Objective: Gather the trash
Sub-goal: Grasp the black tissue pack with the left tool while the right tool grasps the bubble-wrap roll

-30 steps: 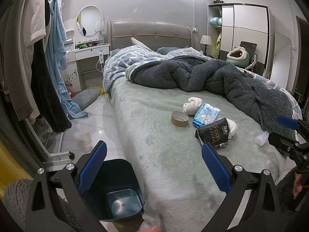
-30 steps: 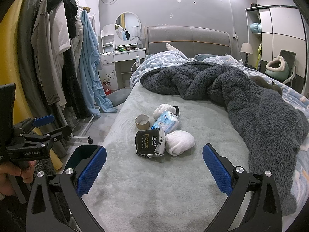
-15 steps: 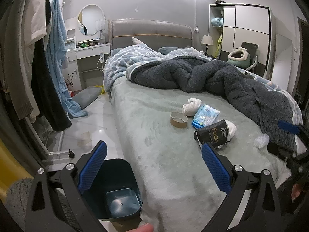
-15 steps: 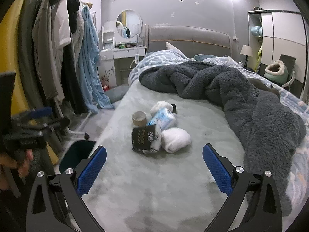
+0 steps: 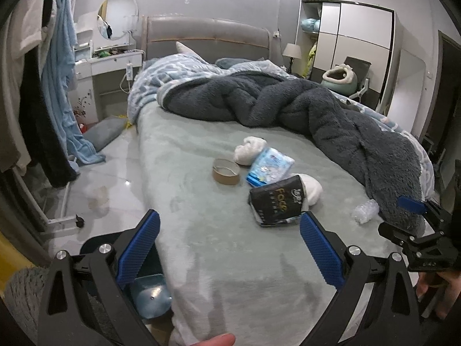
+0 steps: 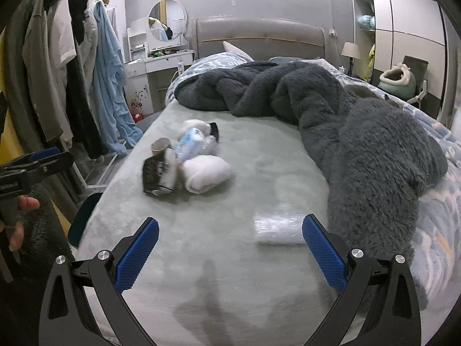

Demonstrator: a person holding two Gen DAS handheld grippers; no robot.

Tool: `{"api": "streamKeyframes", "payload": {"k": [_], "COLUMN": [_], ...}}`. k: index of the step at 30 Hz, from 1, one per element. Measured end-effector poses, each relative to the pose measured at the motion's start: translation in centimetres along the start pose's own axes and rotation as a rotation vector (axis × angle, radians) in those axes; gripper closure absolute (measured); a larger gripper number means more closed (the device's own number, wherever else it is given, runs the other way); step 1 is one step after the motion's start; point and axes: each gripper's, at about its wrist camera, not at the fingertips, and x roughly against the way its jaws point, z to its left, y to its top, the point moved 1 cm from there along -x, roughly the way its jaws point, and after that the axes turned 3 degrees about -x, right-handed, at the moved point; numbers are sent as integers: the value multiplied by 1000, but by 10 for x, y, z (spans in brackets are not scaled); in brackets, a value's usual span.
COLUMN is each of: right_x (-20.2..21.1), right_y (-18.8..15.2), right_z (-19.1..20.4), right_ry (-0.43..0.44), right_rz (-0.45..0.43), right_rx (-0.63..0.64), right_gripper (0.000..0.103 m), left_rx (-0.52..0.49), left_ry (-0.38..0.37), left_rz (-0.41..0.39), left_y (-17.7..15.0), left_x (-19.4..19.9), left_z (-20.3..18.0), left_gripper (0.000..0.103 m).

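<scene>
While both tongs, left (image 5: 229, 246) and right (image 6: 230, 248), gaped wide and empty, the crumpled plastic bottle (image 6: 278, 227) lay on the bed (image 6: 259, 155) just inside the right one's near-right finger; sliding right to centre it looked wise.

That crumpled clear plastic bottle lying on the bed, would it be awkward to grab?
Probably light, since the plastic bottle looks empty and crushed. It may buckle further when squeezed. Lying on its side on the soft bed cover, it could roll if nudged.
</scene>
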Motion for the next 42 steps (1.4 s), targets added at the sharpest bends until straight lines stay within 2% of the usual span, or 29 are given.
{"api": "streamKeyframes", "payload": {"k": [5,15,19,22,27,28,30,35,40,42], "right_x": [-8,-34,-40,-45,-55,-57,-58,-55,-49,-50], "right_y": [-3,-6,-3,0,-3,-3,-3,-3,-1,-1], "right_z": [-19,-32,-42,-48,-46,-46,-48,-44,-39,-36], "right_ry": [31,-51,-68,-74,-87,-91,-95,-88,-47,-37], "right_rz": [19,91,103,115,149,153,159,147,126,124], "right_rx": [-14,-8,-50,-80,-60,-57,-66,-35,-29,-30], "right_gripper": [3,3,4,9,13,15,28,40,42,42], "left_rx": [2,-13,-25,-32,-25,-17,-1,1,42,50], "left_ry": [-67,-180,-203,-222,-233,-234,-238,-239,-243,-251], "left_rz": [15,53,59,62,80,84,89,96,123,132], "left_y": [4,9,10,11,10,10,9,11,10,9], "left_x": [-16,-52,-62,-70,-83,-86,-90,-101,-117,-120], "left_z": [-13,-30,-34,-37,-39,-38,-36,-40,-35,-33], "left_gripper": [5,6,6,6,6,6,6,6,6,10]}}
